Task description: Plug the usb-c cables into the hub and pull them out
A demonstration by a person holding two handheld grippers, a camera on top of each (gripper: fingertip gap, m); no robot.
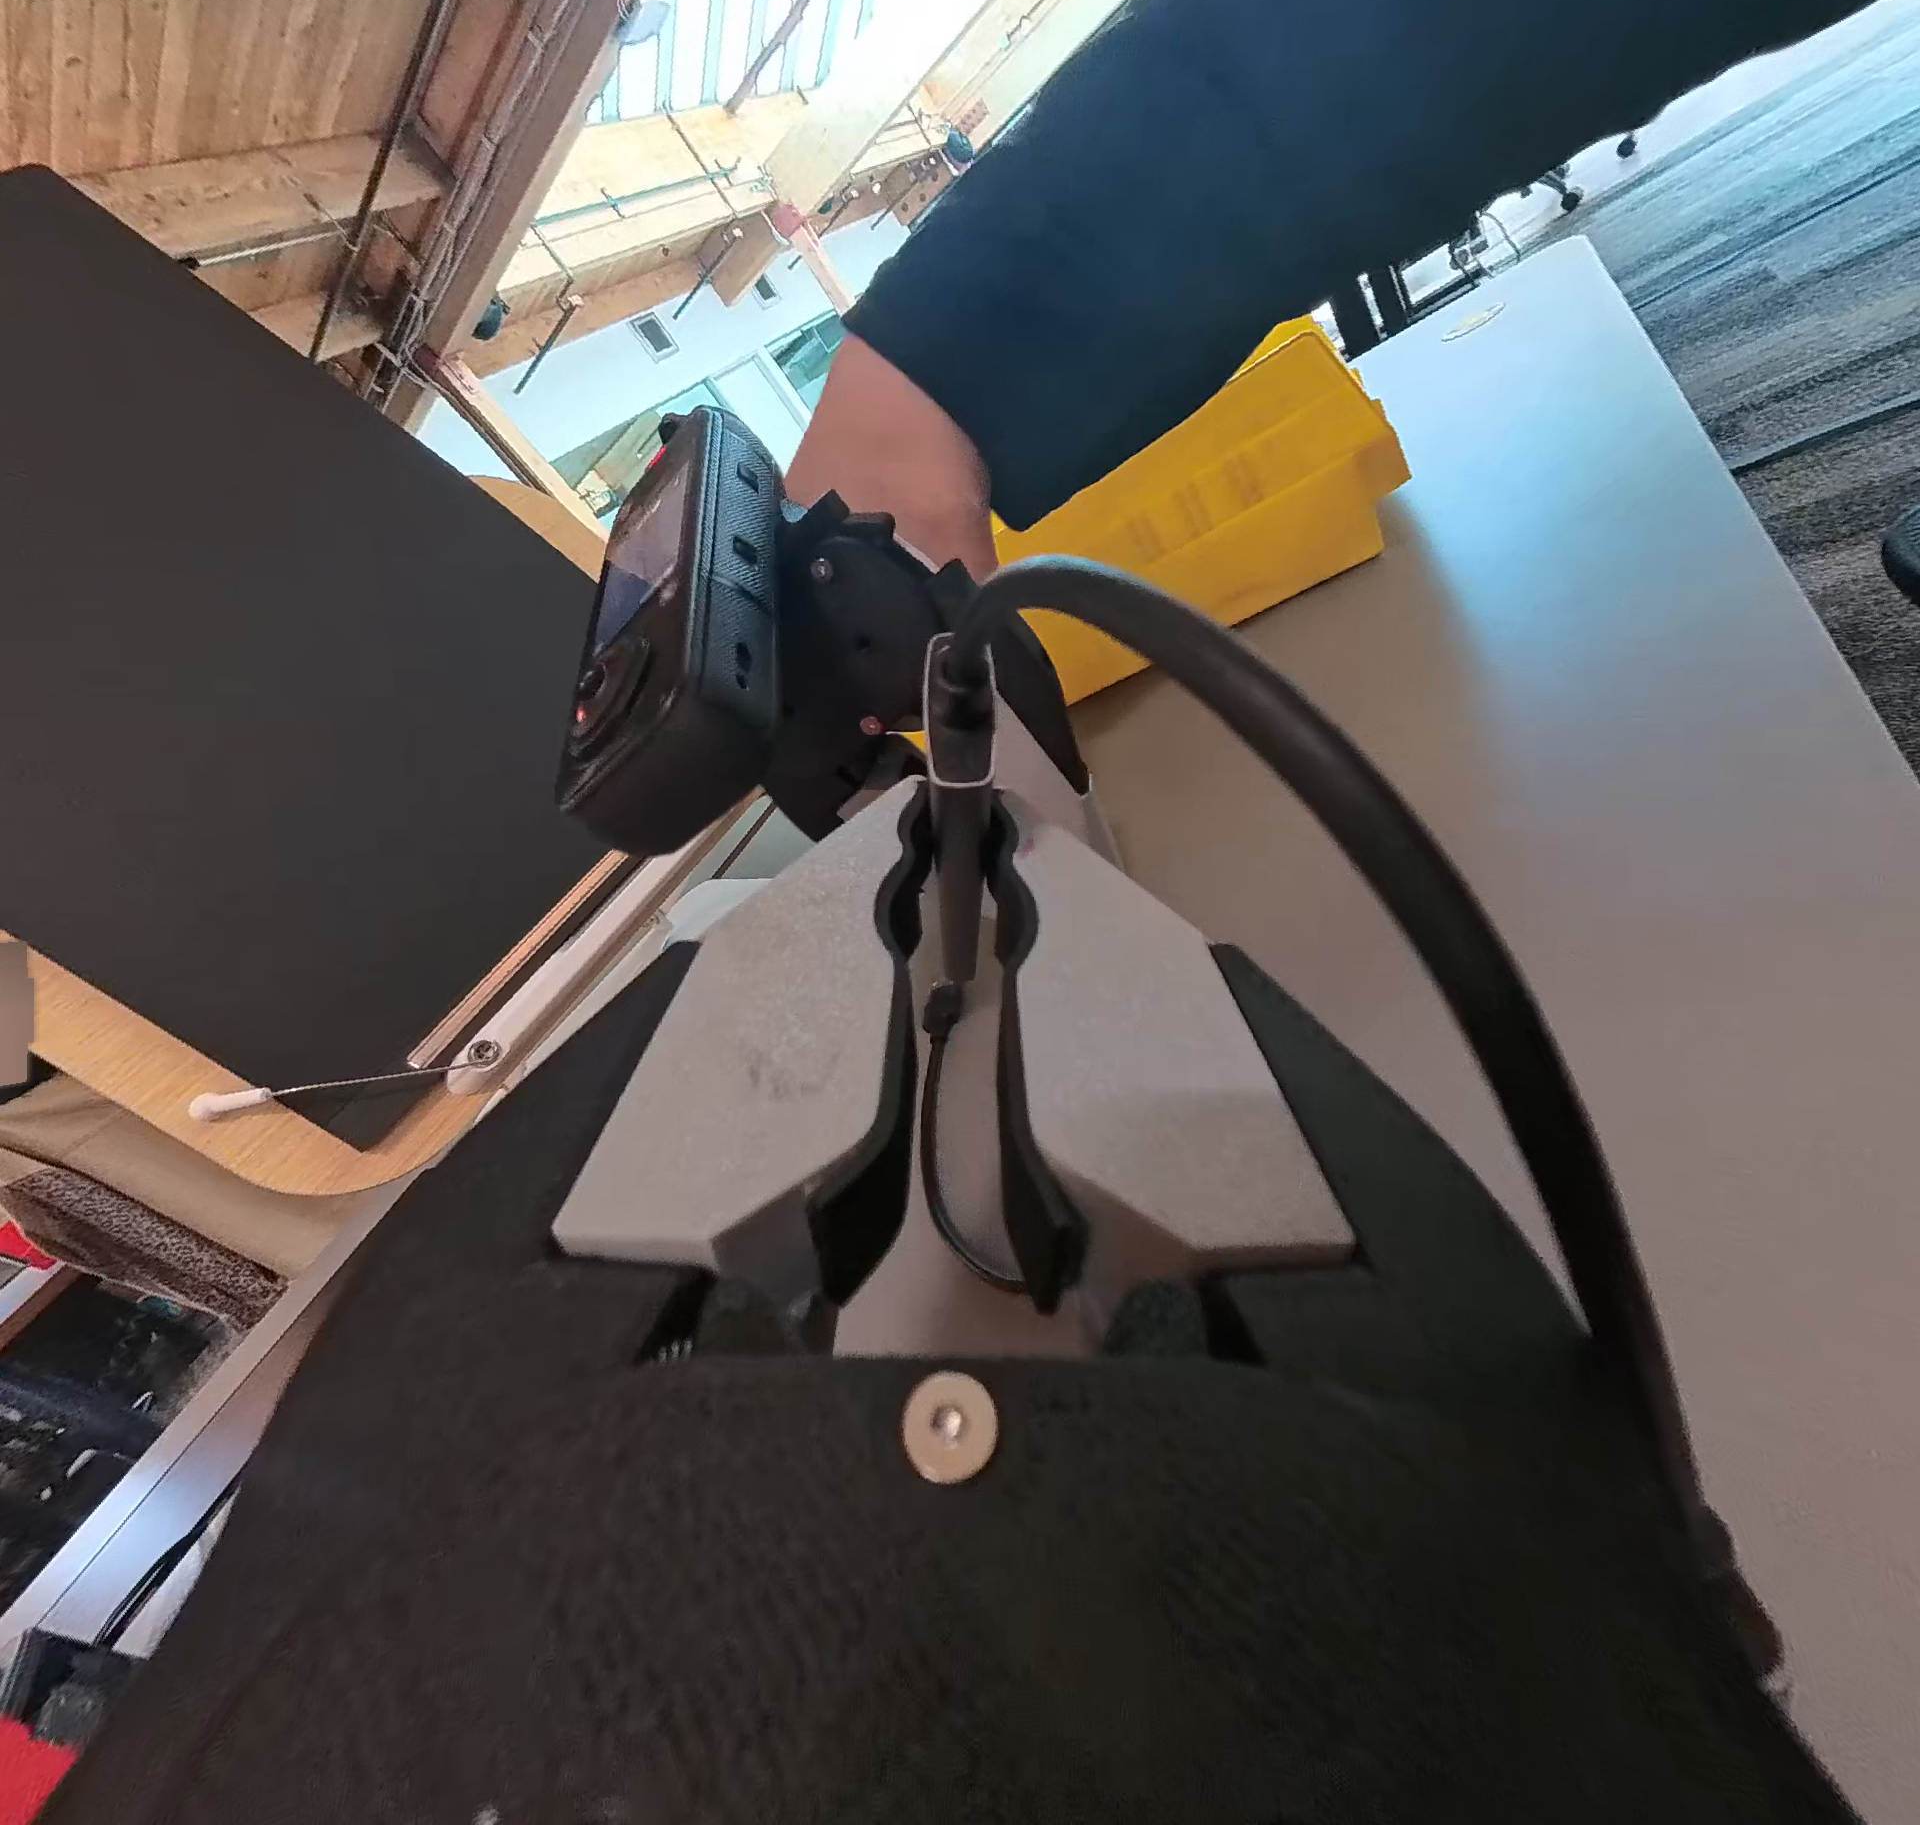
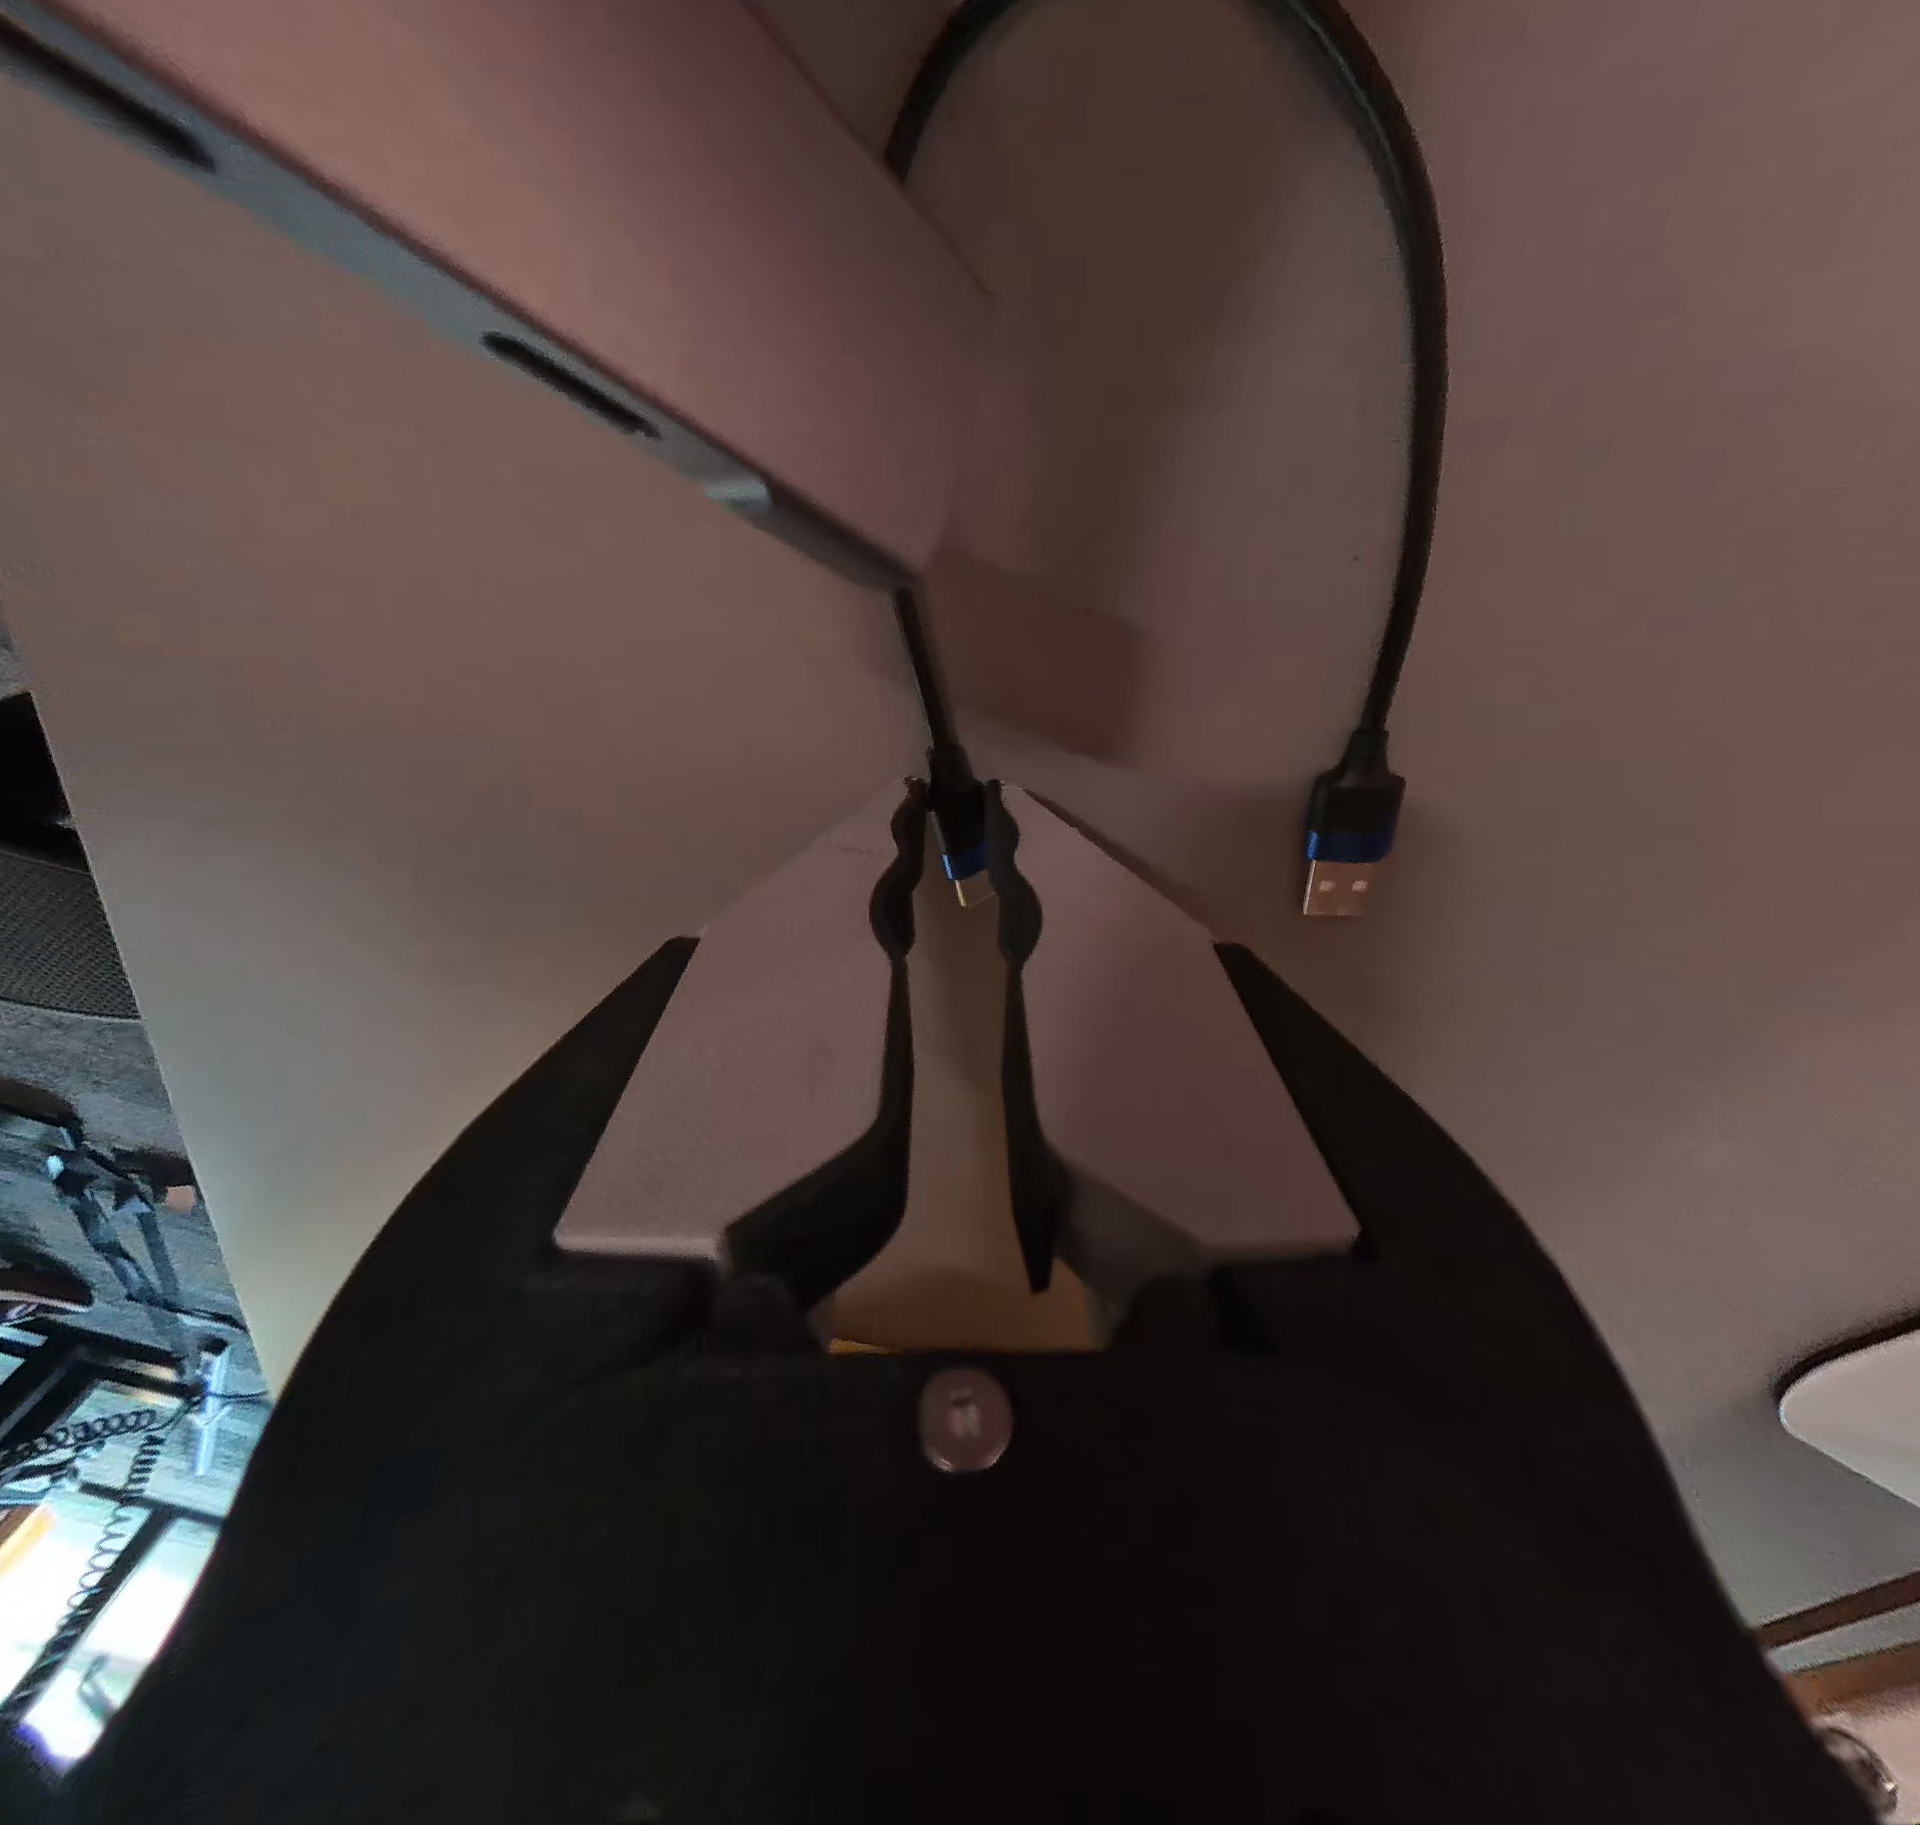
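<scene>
The hub [image 2: 582, 248] runs off the left edge, blurred (its 2 slots smeared), hiding the cable's [image 2: 1392, 341] far stretch.

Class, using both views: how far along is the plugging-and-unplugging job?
Done: nothing that shows. In hand: the right gripper clamps the blue-banded USB-C plug, pointing away from the hub, whose visible ports are empty; the left gripper pinches a thin dark part trailing a thick black cable. Left: insert, then pull out.
</scene>
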